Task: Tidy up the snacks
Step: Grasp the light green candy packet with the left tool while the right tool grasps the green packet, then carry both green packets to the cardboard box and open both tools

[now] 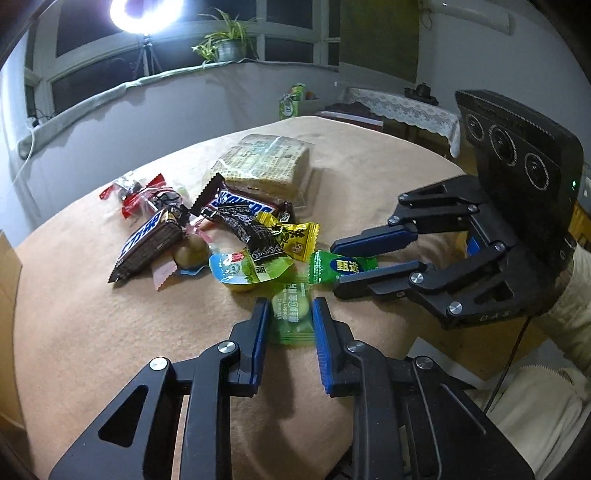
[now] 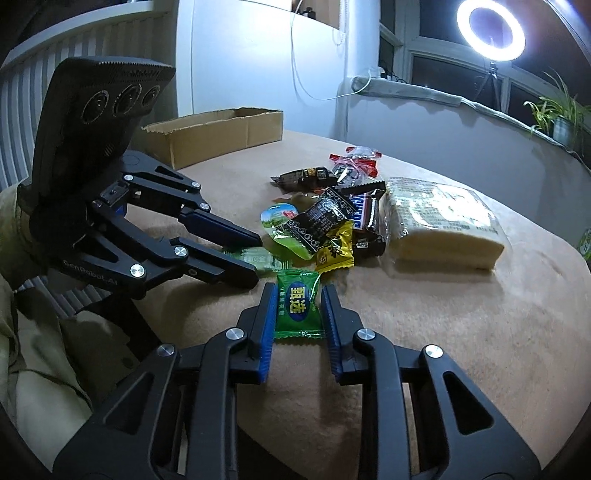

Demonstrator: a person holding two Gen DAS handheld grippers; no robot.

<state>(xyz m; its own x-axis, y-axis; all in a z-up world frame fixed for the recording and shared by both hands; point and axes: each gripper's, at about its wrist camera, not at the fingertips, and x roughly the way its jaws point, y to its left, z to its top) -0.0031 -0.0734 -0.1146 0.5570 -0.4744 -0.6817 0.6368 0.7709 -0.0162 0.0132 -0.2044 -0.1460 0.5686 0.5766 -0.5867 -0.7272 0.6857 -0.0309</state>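
Note:
A pile of snacks lies on a tan cloth-covered table [image 1: 92, 325]: two Snickers bars [image 1: 236, 201], a black packet [image 1: 255, 236], a yellow candy [image 1: 295, 236], a jelly cup [image 1: 243, 267] and a large wafer pack [image 1: 269, 162]. My left gripper [image 1: 290, 308] is open, its fingers on either side of a pale green candy packet [image 1: 291, 317], which also shows in the right wrist view [image 2: 258, 258]. My right gripper [image 2: 299, 295] is open around a darker green candy packet [image 2: 299, 306], which also shows in the left wrist view [image 1: 343, 266], lying on the cloth.
An open cardboard box [image 2: 218, 133] stands at the table's far left in the right wrist view. A ring light [image 2: 491, 29] and potted plant [image 1: 225, 44] are by the window. A side table with lace cloth [image 1: 402, 107] stands behind.

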